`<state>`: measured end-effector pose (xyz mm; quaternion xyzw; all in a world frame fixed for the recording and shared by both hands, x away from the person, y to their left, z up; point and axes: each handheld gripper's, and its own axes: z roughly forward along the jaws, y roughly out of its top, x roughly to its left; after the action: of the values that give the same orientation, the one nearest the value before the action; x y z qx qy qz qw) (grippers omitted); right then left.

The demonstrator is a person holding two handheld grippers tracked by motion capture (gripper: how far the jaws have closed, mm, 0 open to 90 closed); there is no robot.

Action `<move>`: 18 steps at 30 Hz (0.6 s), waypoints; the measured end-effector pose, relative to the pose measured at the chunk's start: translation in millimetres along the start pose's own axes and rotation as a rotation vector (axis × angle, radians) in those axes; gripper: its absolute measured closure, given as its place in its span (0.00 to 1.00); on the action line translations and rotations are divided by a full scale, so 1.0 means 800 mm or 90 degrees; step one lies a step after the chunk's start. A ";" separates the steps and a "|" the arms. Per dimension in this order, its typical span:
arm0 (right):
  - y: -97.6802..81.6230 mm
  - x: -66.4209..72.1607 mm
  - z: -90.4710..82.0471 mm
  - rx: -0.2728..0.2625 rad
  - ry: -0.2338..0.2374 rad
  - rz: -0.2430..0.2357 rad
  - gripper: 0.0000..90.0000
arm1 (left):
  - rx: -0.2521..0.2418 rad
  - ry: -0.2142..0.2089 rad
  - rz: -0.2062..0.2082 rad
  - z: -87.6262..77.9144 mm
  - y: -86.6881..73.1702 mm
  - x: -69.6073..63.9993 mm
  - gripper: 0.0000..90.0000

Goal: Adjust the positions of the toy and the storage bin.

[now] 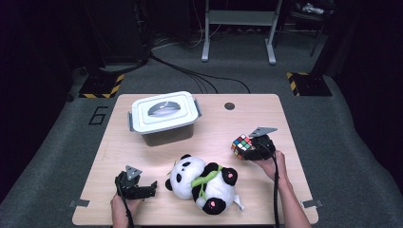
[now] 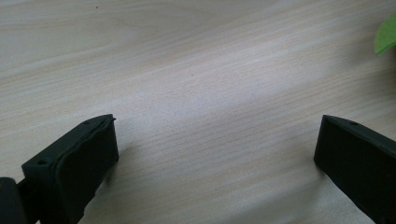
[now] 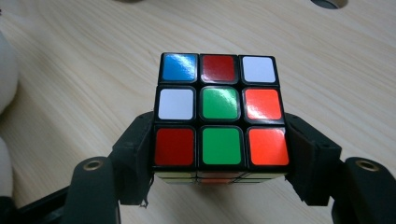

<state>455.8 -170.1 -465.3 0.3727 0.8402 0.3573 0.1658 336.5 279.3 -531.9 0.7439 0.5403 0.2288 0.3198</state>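
Observation:
A scrambled colour cube (image 1: pixel 242 145) (image 3: pixel 219 109) is held above the table's right side, with my right gripper (image 1: pixel 253 148) (image 3: pixel 219 163) shut on its two sides. A plush panda (image 1: pixel 204 183) with a green scarf lies on its back near the front middle. My left gripper (image 1: pixel 153 186) (image 2: pixel 217 149) rests low at the front left, jaws wide open over bare wood, pointing toward the panda. A green tip of the scarf (image 2: pixel 386 37) shows at the right edge of the left gripper view.
A grey-lidded storage box (image 1: pixel 164 116) with a handle stands shut at the back left of the wooden table (image 1: pixel 218 126). A round cable hole (image 1: pixel 230 106) sits near the back edge. Beyond the table are cables and a metal stand on the floor.

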 end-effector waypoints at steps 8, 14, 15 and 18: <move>0.024 0.018 0.011 0.001 0.014 -0.027 0.37 | 0.004 -0.002 0.002 -0.001 0.000 0.000 0.00; 0.039 0.030 0.022 -0.001 0.029 -0.040 0.37 | 0.003 -0.004 0.003 0.000 0.000 0.000 0.00; 0.041 0.031 0.025 0.001 0.030 -0.043 0.37 | 0.003 -0.004 0.003 0.000 0.000 0.000 0.00; 0.047 0.035 0.033 0.004 0.037 -0.052 0.37 | 0.003 -0.004 0.003 0.000 0.000 0.000 0.00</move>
<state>470.4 -119.4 -456.4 0.3280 0.8604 0.3582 0.1544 336.6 279.4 -531.5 0.7465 0.5383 0.2260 0.3193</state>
